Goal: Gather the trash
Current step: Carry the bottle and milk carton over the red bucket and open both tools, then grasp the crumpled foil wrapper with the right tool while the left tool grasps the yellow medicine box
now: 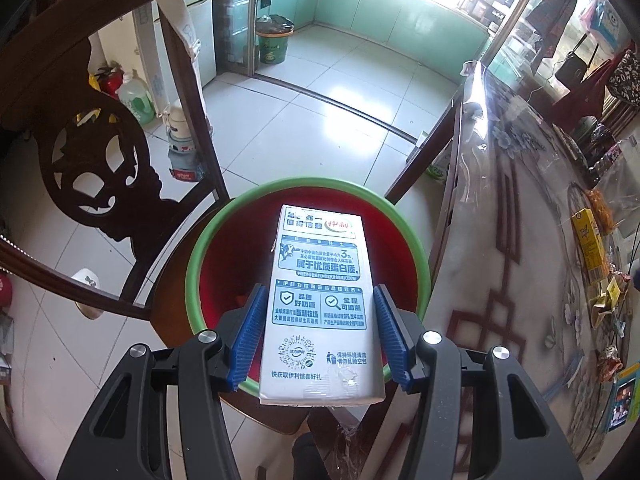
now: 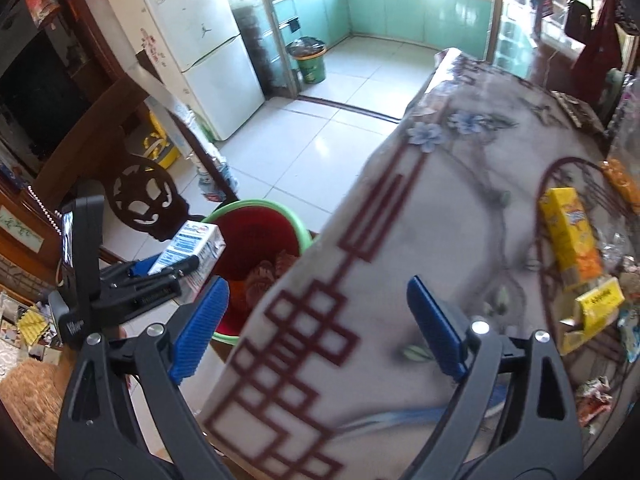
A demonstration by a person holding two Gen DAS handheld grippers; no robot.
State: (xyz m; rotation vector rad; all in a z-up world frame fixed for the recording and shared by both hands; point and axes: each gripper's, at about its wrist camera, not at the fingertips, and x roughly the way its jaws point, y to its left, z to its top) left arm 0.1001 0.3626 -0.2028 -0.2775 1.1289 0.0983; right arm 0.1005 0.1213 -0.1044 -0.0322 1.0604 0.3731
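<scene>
My left gripper holds a white milk carton between its blue pads, directly above a red bin with a green rim that stands on a chair beside the table. The same carton and bin show at the left of the right wrist view. My right gripper is open and empty above the table's near edge. A yellow carton and crumpled wrappers lie on the table at the right; the yellow carton also shows in the left wrist view.
The table has a patterned cloth under clear plastic. A dark carved wooden chair back stands left of the bin. A fridge and a green lined bucket stand farther off on the tiled floor.
</scene>
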